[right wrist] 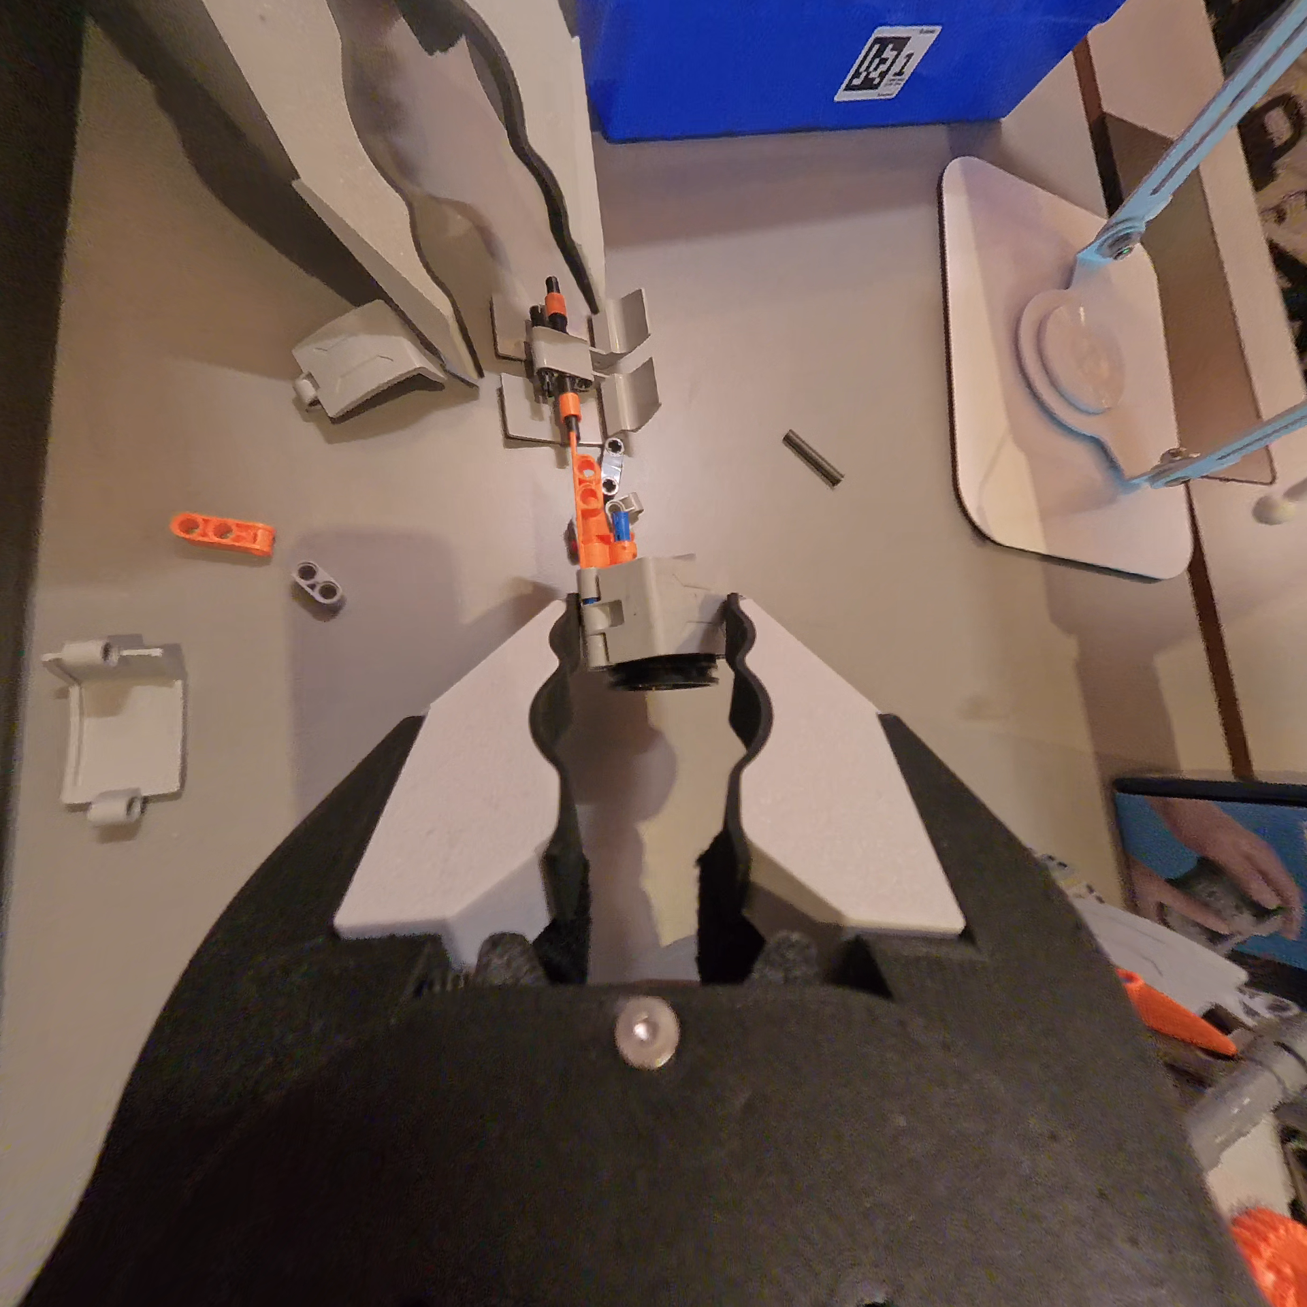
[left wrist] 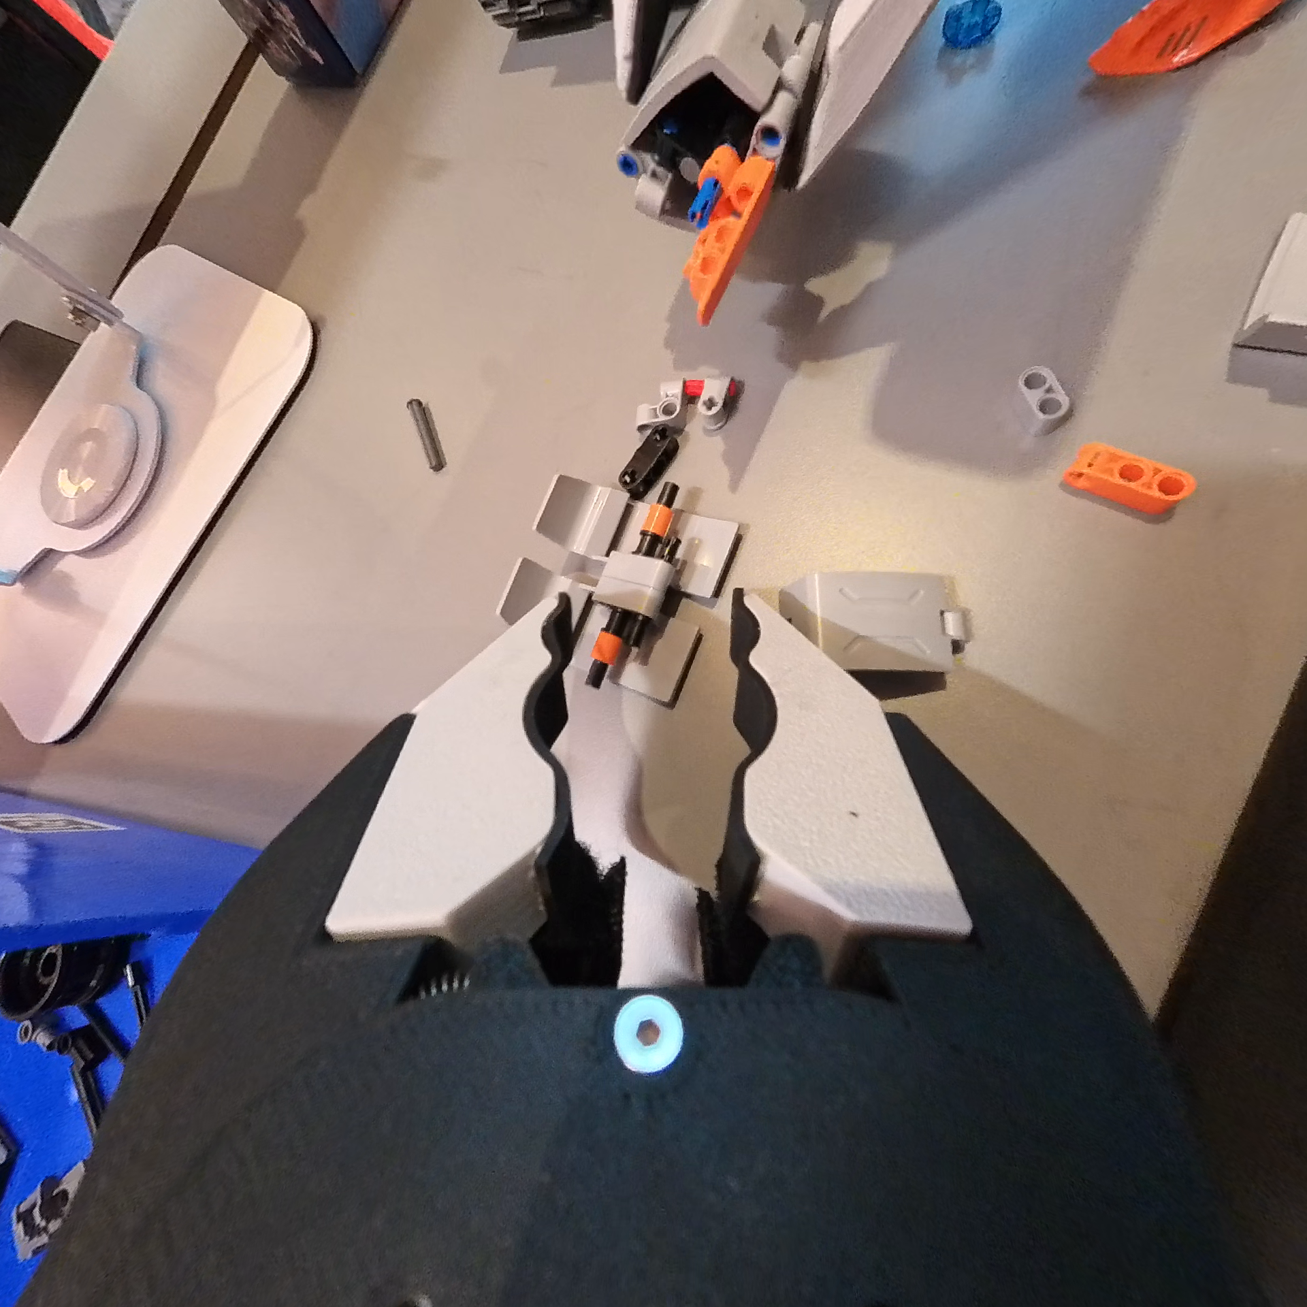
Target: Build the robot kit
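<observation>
My left gripper (left wrist: 649, 615) is open, its fingertips on either side of a small winged assembly (left wrist: 640, 576) lying on the table: grey curved panels, a grey block, and a black axle with orange bushes. It also shows in the right wrist view (right wrist: 559, 353), between the left gripper's fingers (right wrist: 452, 283). My right gripper (right wrist: 651, 615) is shut on a grey block assembly (right wrist: 654, 615) with orange beams, a blue pin at its front and a black round part at its back. It is held above the table. The same assembly shows in the left wrist view (left wrist: 707, 163).
Loose on the table (left wrist: 495, 212) are an orange beam (right wrist: 221, 534), a grey two-hole connector (right wrist: 318, 581), a black axle (right wrist: 813, 458), two grey panels (right wrist: 361, 361) (right wrist: 124, 721) and small connectors (left wrist: 696, 403). A blue bin (right wrist: 778, 64) and a white stand base (right wrist: 1061, 353) are beyond. One gripper's finger ends stand about 11 cm off the other's. My left tips are roughly 11 cm from the black axle (right wrist: 813, 458). It is also in sight in the left wrist view (left wrist: 425, 438).
</observation>
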Demonstrator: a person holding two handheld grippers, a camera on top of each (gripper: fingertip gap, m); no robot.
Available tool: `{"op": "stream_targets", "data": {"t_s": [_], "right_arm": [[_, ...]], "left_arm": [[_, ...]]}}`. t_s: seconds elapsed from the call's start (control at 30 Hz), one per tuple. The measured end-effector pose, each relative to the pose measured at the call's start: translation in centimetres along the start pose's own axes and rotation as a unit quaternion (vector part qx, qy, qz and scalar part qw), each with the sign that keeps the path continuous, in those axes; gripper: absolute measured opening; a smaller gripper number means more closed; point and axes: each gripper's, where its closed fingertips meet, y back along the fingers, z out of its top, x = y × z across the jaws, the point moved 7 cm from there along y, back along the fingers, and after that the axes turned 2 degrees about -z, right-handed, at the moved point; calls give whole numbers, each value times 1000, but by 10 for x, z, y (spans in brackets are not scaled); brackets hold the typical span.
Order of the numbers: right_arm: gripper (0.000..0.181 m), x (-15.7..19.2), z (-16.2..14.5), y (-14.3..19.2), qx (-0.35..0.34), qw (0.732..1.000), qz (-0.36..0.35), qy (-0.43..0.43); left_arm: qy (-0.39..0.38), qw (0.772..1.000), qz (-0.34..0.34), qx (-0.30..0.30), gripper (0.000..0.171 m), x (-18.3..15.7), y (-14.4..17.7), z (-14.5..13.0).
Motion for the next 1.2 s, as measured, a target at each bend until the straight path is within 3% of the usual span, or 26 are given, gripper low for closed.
{"op": "stream_targets", "data": {"t_s": [0.57, 1.2], "right_arm": [[39, 2, 13, 7, -37, 990, -95, 103], [39, 6, 7, -1, -14, 991, -77, 107]], "left_arm": [[4, 1000, 10, -6, 43, 2, 4, 0], [36, 999, -21, 1, 48, 1, 2, -6]]}}
